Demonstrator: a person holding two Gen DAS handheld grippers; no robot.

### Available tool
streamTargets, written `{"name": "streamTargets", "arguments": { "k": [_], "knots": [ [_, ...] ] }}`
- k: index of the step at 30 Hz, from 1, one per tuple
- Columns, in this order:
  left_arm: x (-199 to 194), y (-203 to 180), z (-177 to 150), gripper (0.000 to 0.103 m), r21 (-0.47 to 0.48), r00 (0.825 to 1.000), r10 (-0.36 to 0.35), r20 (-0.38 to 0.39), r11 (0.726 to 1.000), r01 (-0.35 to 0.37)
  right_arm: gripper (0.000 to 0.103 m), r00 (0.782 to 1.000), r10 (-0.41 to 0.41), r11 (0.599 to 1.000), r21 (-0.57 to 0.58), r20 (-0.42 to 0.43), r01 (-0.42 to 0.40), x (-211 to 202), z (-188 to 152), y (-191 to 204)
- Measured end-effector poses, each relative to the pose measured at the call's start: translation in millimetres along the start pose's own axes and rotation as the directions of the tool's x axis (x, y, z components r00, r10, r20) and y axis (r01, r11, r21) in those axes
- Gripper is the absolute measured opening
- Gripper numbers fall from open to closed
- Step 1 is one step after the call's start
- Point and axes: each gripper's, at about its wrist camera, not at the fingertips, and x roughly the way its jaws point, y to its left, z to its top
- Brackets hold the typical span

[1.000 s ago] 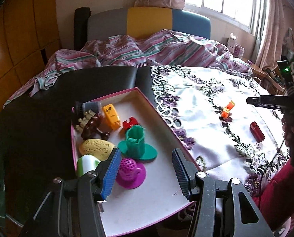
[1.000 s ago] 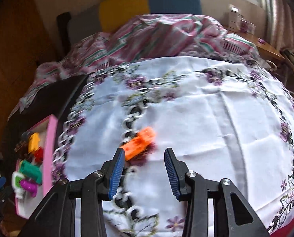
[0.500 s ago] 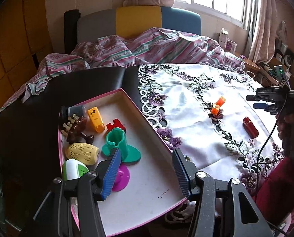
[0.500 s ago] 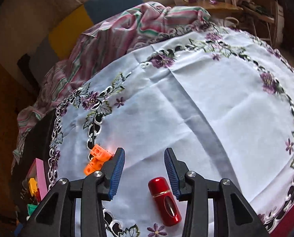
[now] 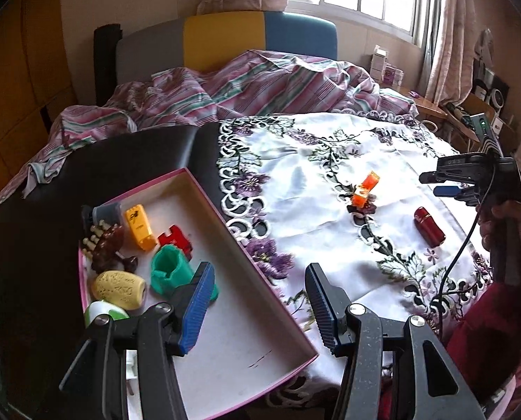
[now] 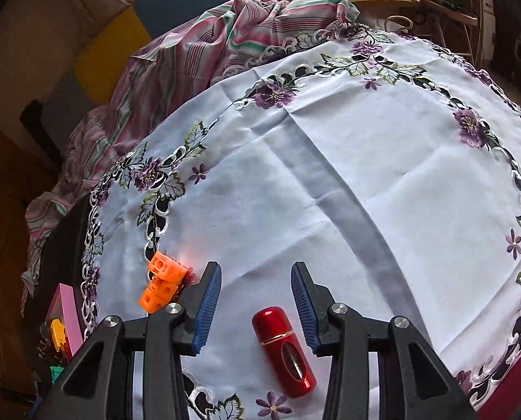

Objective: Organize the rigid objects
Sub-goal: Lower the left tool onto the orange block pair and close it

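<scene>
Pick-up step: right gripper (image 6: 256, 303) hangs unclenched and empty, the red cylinder (image 6: 283, 346) lying between its jaws; next, lower and close; orange block (image 6: 161, 282) left; left gripper (image 5: 258, 306) empty over the pink-rimmed tray (image 5: 246, 346)

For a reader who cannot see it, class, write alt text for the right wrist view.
The open right claw hovers over a white embroidered tablecloth, with a red cylinder lying between its blue fingers, untouched. An orange block piece sits just left of the claw, and a pink box edge shows at far left.
</scene>
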Motion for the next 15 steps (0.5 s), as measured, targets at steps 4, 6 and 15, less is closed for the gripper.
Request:
{"name": "streamTargets", "arguments": {
  "k": [4, 6, 15],
  "knots": [
    [4, -8, 6, 0.055, 0.011, 1.000, -0.010, -0.004, 1.000, 0.010, 0.042, 1.000, 0.004, 1.000, 0.007, -0.003, -0.004, 0, 0, -1],
    [7, -12, 7, 0.055, 0.016, 1.000, -0.016, -0.009, 1.000, 0.016, 0.042, 1.000, 0.006, 1.000, 0.008, -0.003, -0.006, 0, 1, -2],
    [18, -31, 18, 0.060, 0.059, 0.999, -0.035, -0.015, 0.998, 0.035, 0.042, 1.000, 0.022, 0.999, 0.025, 0.004, -0.022, -2, 2, -4]
  ]
}}
